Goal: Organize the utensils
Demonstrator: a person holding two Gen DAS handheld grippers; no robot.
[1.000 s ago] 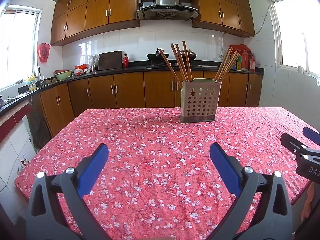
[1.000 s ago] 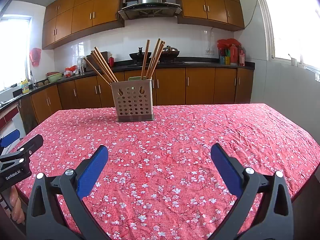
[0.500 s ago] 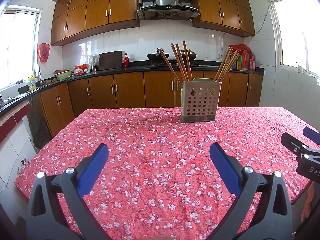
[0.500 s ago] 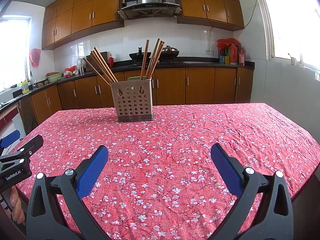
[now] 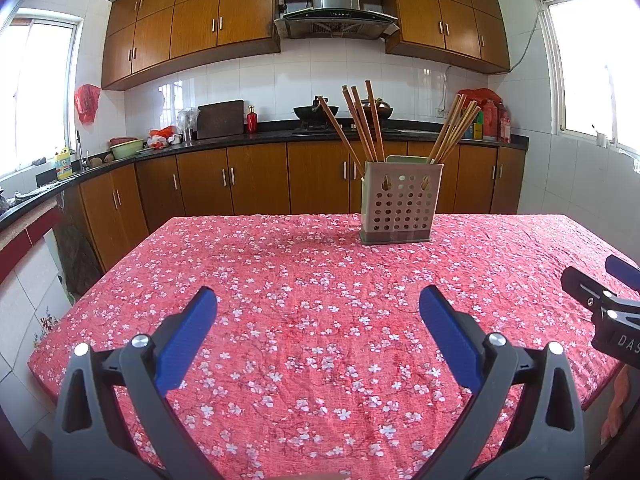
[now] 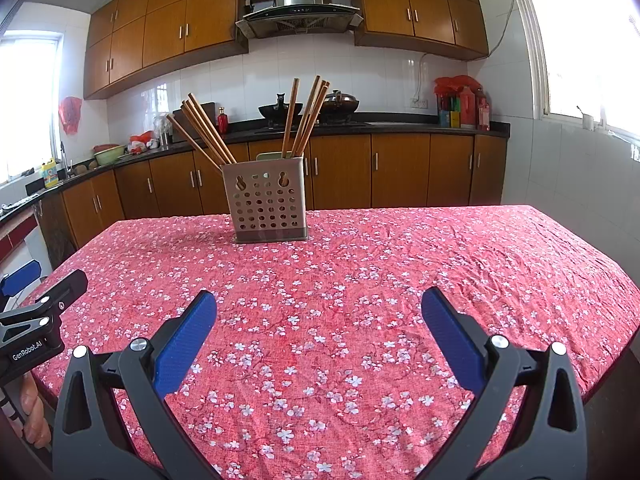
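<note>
A beige perforated utensil holder (image 5: 401, 202) stands upright at the far side of the table, also in the right wrist view (image 6: 267, 201). Several wooden chopsticks (image 5: 362, 124) lean out of its left compartment and several more (image 5: 454, 128) out of its right one; they also show in the right wrist view (image 6: 204, 130). My left gripper (image 5: 318, 302) is open and empty above the near table edge. My right gripper (image 6: 319, 304) is open and empty too, to the right of the left one. Each shows at the other view's edge.
The table wears a red floral cloth (image 5: 320, 280) with a wrinkled right half (image 6: 500, 248). Kitchen counters and wooden cabinets (image 5: 256, 184) run behind and to the left. A tiled wall (image 6: 580, 168) with a window is at the right.
</note>
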